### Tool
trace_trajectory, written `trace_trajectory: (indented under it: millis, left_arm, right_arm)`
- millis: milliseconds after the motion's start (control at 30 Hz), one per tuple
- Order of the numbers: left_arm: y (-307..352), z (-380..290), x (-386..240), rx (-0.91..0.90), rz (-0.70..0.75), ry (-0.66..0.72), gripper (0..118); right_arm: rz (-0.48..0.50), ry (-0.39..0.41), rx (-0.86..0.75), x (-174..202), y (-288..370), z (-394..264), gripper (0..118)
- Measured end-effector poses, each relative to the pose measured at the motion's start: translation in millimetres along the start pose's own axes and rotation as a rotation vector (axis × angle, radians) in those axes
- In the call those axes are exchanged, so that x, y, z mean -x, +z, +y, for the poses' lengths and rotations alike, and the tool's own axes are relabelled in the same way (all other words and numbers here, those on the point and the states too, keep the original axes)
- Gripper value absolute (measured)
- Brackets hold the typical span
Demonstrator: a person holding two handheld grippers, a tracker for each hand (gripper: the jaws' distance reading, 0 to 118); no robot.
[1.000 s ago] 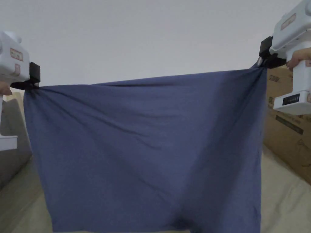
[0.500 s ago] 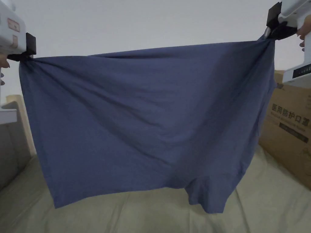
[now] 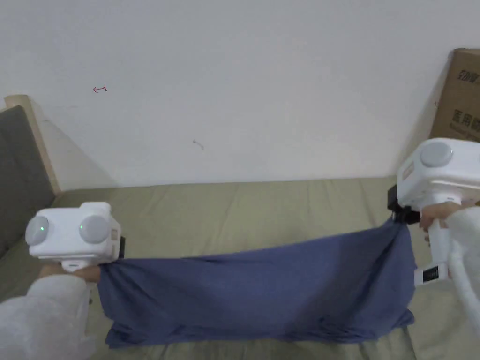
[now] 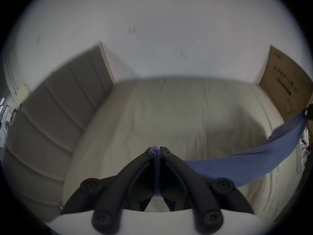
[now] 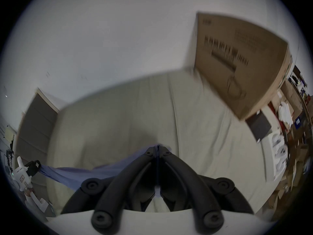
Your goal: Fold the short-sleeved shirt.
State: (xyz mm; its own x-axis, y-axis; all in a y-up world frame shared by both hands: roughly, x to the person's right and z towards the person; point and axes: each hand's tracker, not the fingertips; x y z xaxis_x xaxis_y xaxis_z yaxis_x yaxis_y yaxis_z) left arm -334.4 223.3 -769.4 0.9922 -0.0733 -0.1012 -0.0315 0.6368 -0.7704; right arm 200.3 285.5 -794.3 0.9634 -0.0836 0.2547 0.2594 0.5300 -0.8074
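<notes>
1 shirt (image 3: 262, 286), 2 clamped grippers (image 4: 156, 149).

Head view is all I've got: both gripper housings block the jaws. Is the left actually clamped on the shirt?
Observer: Yes. In the left gripper view the left gripper has both jaws pressed on a bunched bit of the blue shirt.
Operator: Right one?
Observer: Same. In the right gripper view the right gripper has its jaws closed with a thin line of blue fabric between them.
Operator: Anything past the cardboard box on my right?
Observer: The right gripper view shows cluttered shelves beyond the cardboard box, blurred.
</notes>
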Motion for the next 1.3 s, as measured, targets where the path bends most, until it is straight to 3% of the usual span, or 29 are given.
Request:
trace_trajectory:
  millis: [133, 233, 367, 500, 600, 733, 900, 1067, 1233, 1267, 1300]
  left_arm:
    - [-64, -58, -2, 0.186, 0.007, 0.007, 3]
    - [-70, -83, 1, 0.188, 0.027, -0.005, 4]
    - [-38, -94, 21, 0.115, -0.058, 0.083, 4]
    - [28, -117, 32, 0.028, -0.108, 0.051, 4]
    - [83, -158, 38, -0.011, -0.117, -0.001, 3]
    - [139, -225, 52, -0.003, -0.126, -0.02, 3]
    - [183, -309, 70, 0.034, -0.132, -0.037, 3]
    - [205, -375, 73, 0.099, -0.137, -0.047, 3]
    - [208, -405, 78, 0.114, -0.136, -0.044, 4]
    - [207, -409, 78, 0.113, -0.143, -0.037, 7]
    - [208, -409, 78, 0.118, -0.142, -0.031, 17]
  right_arm:
    - [-0.04, -0.043, 0.192, -18, -78, -62, 2]
    - [-0.022, -0.083, 0.225, -38, -92, -88, 2]
    - [0.034, -0.096, 0.158, -56, -58, -104, 2]
    - [0.071, -0.052, 0.089, -72, -3, -138, 2]
    - [0.069, -0.005, 0.066, -85, 35, -180, 2]
    - [0.097, -0.017, 0.064, -109, 83, -248, 2]
    - [0.088, 0.059, 0.134, -134, 111, -343, 2]
    - [0.078, -0.021, 0.222, -162, 120, -418, 2]
    - [0.091, -0.035, 0.234, -174, 122, -451, 2]
    - [0.089, -0.029, 0.23, -172, 121, -452, 2]
    - [0.085, -0.037, 0.212, -170, 121, -452, 3]
